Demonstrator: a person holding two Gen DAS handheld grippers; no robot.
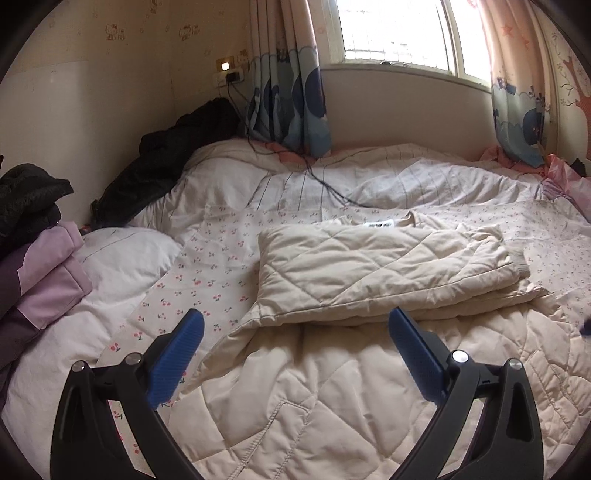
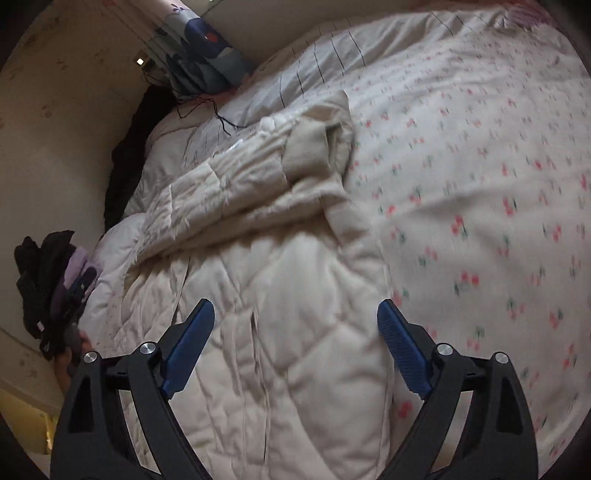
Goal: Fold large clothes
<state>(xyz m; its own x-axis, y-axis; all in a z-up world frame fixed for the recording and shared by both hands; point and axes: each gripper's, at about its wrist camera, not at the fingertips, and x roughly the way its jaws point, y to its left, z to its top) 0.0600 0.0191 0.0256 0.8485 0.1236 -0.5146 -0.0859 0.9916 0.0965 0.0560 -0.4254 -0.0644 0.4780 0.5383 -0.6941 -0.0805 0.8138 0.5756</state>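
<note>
While the cream quilted jacket (image 1: pixel 369 266) lies on the bed (image 1: pixel 221 236) with its upper part folded over, its lower part is unfolded; the left gripper (image 1: pixel 295 354) and right gripper (image 2: pixel 295 347) hover wide, empty.

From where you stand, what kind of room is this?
Most likely a bedroom, perhaps a child's: a bed with cherry-print bedding, cartoon curtains beside a window, and a cream quilted coat half folded on the covers.
</note>
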